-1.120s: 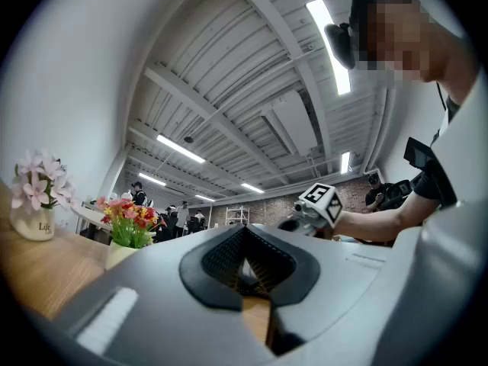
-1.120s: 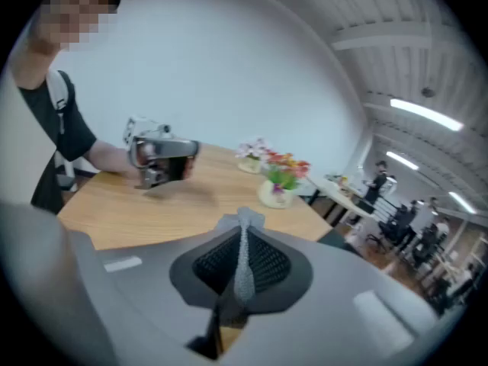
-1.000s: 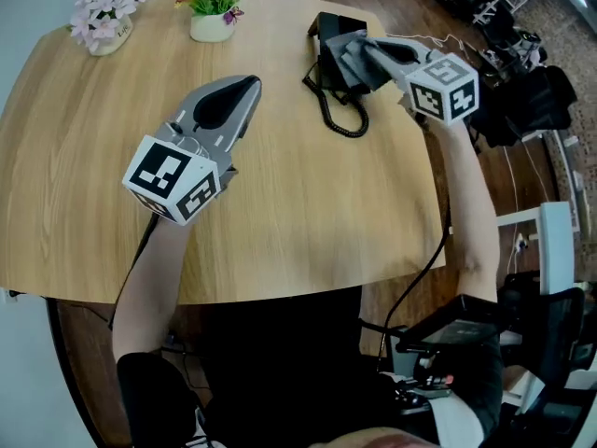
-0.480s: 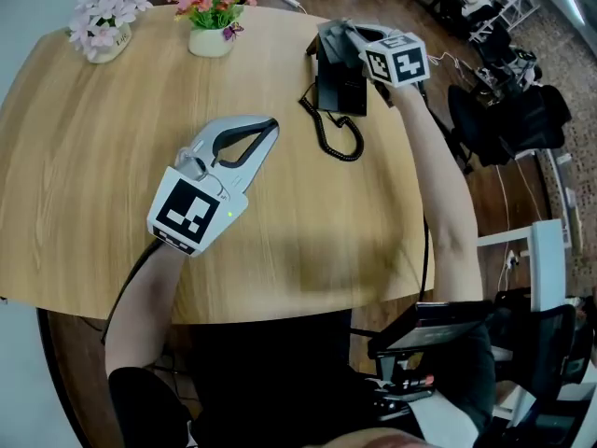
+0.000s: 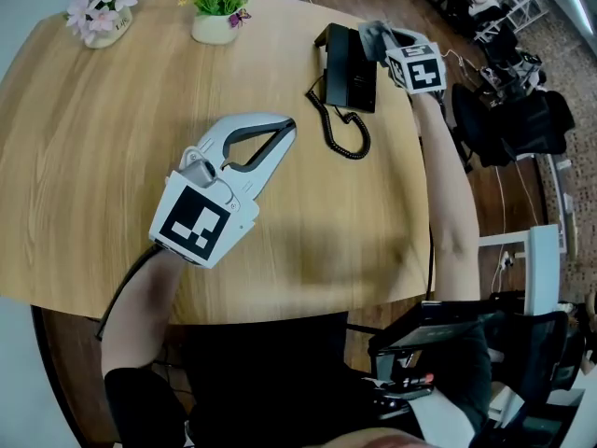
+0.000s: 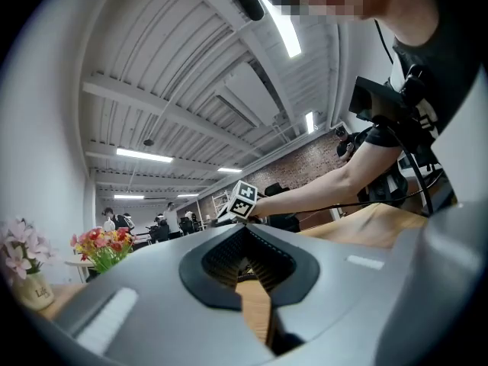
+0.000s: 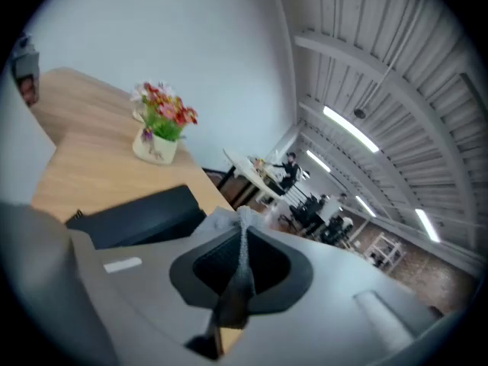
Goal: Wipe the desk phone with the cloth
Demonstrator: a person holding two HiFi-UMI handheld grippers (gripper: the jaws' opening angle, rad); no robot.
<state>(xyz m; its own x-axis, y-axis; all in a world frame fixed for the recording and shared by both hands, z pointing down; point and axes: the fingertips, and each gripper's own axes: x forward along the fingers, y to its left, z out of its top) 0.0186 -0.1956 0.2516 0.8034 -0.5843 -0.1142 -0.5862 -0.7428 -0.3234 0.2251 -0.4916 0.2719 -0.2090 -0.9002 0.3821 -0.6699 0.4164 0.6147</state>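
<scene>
Light wooden round surface (image 5: 84,157) fills the head view. The person's right arm stretches straight toward the upper right of the frame. Its right tool (image 5: 381,37) is clamped on a crumpled grey cloth (image 5: 371,32) at the upper right corner of the black desk phone (image 5: 350,68); whether cloth and phone touch cannot be told. The left forearm bends over the middle of the frame. The left tool (image 5: 287,129) is rolled on its side and points up-right toward the phone, well apart from it, jaws together on nothing.
</scene>
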